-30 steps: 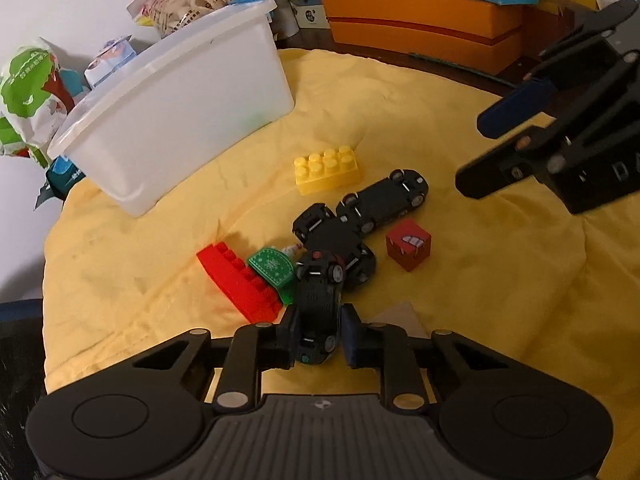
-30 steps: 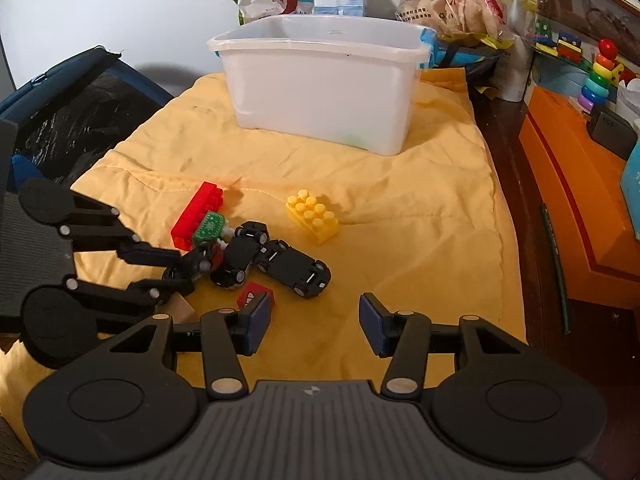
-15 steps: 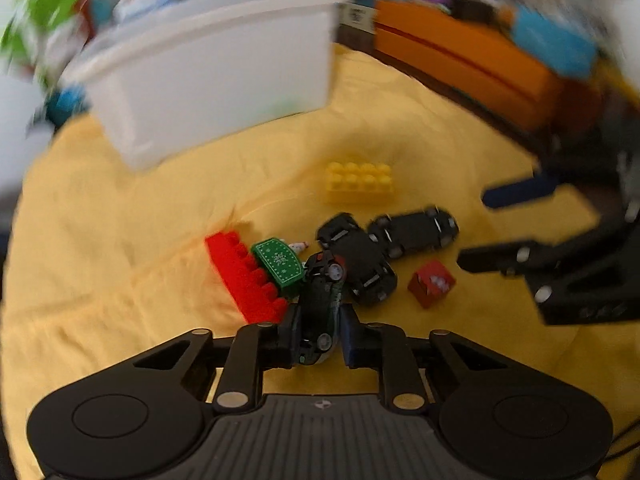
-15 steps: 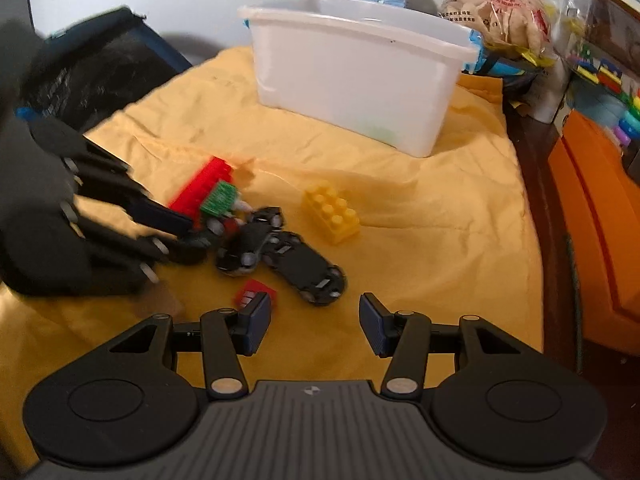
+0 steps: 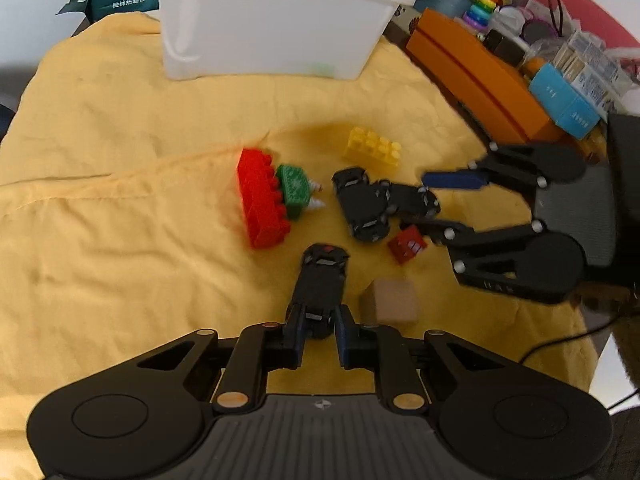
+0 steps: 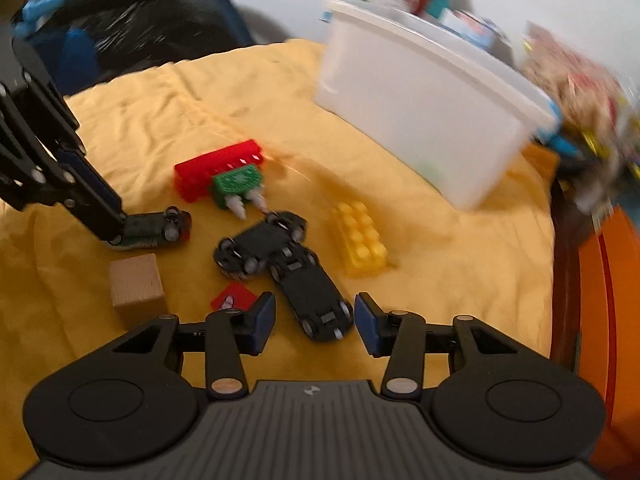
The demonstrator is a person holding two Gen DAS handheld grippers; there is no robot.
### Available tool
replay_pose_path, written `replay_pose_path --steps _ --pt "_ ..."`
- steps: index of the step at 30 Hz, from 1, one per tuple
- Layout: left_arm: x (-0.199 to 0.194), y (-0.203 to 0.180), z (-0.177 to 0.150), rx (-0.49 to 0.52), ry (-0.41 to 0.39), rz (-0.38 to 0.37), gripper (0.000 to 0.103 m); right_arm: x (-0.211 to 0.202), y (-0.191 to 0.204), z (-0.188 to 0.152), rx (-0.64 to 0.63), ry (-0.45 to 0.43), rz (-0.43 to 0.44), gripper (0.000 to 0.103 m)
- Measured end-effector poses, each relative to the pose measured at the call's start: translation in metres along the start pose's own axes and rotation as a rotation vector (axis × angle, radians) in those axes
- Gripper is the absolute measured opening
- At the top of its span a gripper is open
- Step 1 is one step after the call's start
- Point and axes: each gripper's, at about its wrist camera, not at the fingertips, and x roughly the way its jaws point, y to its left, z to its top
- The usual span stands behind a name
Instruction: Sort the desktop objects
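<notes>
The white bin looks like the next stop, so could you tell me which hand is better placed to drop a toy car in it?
Left. The left tongs are shut on a black car, ready to carry to the white bin. The right tongs are open around another car, not yet gripping.

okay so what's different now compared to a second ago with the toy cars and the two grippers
The left gripper, shut on the dark toy car throughout, has pulled it back out of the pile. The open right gripper has come forward to straddle the nearest black car. The red brick, yellow brick and white bin stay put.
</notes>
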Motion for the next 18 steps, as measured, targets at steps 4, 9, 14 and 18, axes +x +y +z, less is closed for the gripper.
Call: replay_pose_path --steps 4,9,14,18 --pt "-0.002 -0.007 -0.002 0.058 -0.016 0.047 0.021 0.013 -0.003 0.004 0.005 0.035 0.015 0.023" --pt "-0.004 -0.039 -0.011 0.333 -0.050 0.140 0.029 0.008 -0.027 0.000 0.222 0.070 0.092 0.019" --pt "0.005 -0.058 -0.018 0.504 -0.041 0.178 0.031 -0.009 -0.046 -0.018 0.508 0.109 0.245 0.019" --pt "0.020 -0.069 -0.024 0.653 -0.036 0.261 0.031 -0.016 -0.047 -0.036 0.672 0.150 0.345 0.019"
